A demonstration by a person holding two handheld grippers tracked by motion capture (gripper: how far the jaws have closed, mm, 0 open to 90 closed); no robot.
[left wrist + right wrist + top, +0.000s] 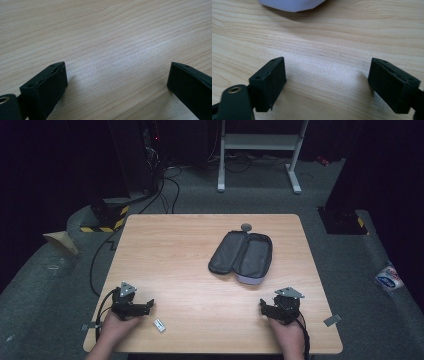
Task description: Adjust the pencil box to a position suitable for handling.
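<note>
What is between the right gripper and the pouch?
Nothing: bare table lies between the open right gripper and the pouch, as the right gripper view shows.

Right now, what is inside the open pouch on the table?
The pouch lies unzipped and spread flat, showing dark lining with nothing visibly inside. Any inner pockets are too dark to tell. A small grey round object sits just behind it.

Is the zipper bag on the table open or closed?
Open. The pouch lies spread flat in two halves on the table, dark inside showing upward. Whether anything is inside, cannot tell.
</note>
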